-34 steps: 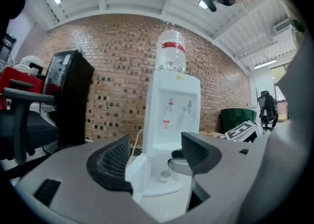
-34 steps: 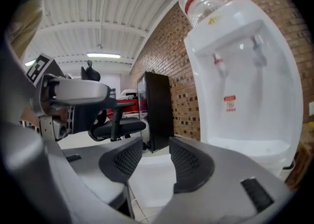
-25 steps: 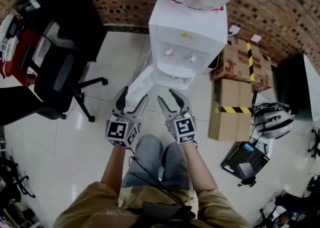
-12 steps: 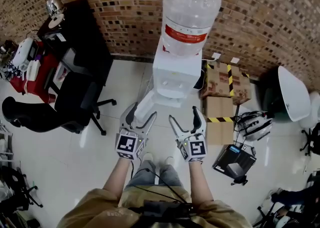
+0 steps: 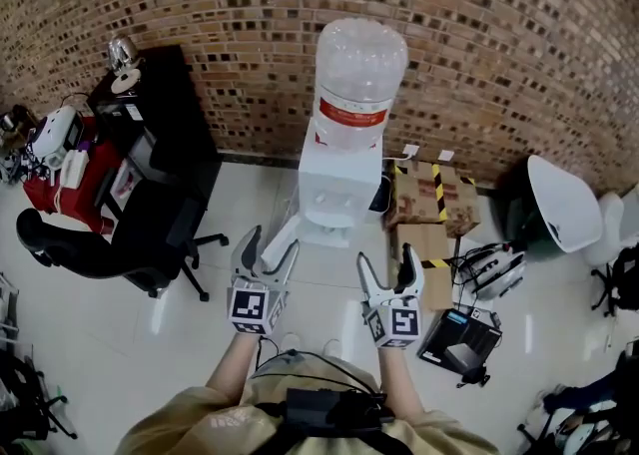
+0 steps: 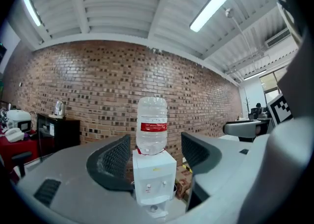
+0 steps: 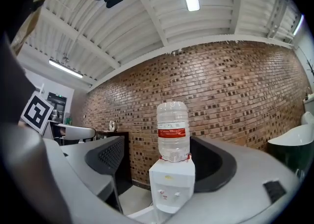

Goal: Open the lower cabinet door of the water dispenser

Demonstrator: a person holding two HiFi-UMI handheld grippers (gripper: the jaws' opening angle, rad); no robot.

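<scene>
The white water dispenser (image 5: 334, 184) stands against the brick wall with a clear bottle (image 5: 359, 69) on top. Its lower cabinet door (image 5: 283, 233) hangs swung out to the left, near the floor. My left gripper (image 5: 272, 243) is held level in front of the dispenser, well short of it, open and empty. My right gripper (image 5: 386, 258) is beside it, wide apart, its jaws just closing a little with nothing between them. Each gripper view frames the dispenser (image 6: 153, 179) (image 7: 170, 188) far off between the jaws of the left gripper (image 6: 154, 156) and the right gripper (image 7: 159, 161).
A black office chair (image 5: 110, 233) and a black cabinet (image 5: 160, 114) stand to the left. Cardboard boxes (image 5: 429, 199) sit right of the dispenser, with a black box (image 5: 464, 338) and a white chair (image 5: 559, 204) further right. Glossy white floor lies between me and the dispenser.
The person has stood up: both grippers rose and drew back from the low door, the dispenser now looks smaller and farther, and the right jaws spread wider.
</scene>
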